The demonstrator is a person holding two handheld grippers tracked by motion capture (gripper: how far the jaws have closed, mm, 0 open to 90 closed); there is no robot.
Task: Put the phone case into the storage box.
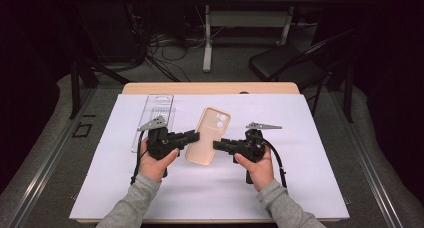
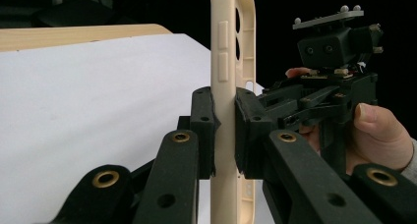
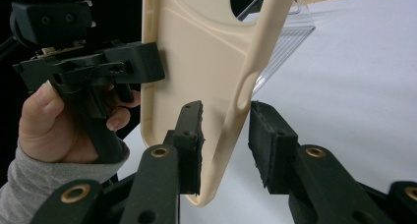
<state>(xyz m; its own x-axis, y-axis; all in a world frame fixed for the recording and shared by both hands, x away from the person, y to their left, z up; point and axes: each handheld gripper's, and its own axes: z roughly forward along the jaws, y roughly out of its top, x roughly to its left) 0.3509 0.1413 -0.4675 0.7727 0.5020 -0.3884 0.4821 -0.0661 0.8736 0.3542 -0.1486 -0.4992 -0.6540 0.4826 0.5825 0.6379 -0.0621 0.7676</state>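
A wooden bench (image 1: 210, 88) carries a white sheet (image 1: 310, 153) covering nearly all of it; a clear plastic package (image 1: 159, 105) lies on the sheet's far-left part.

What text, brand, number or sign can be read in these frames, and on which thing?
None can be read.
The beige phone case is plain, with no logo or print on its edge or inner face.
The clear plastic package bears nothing legible in the high view.
The left tongs and the right tongs carry no lettering.
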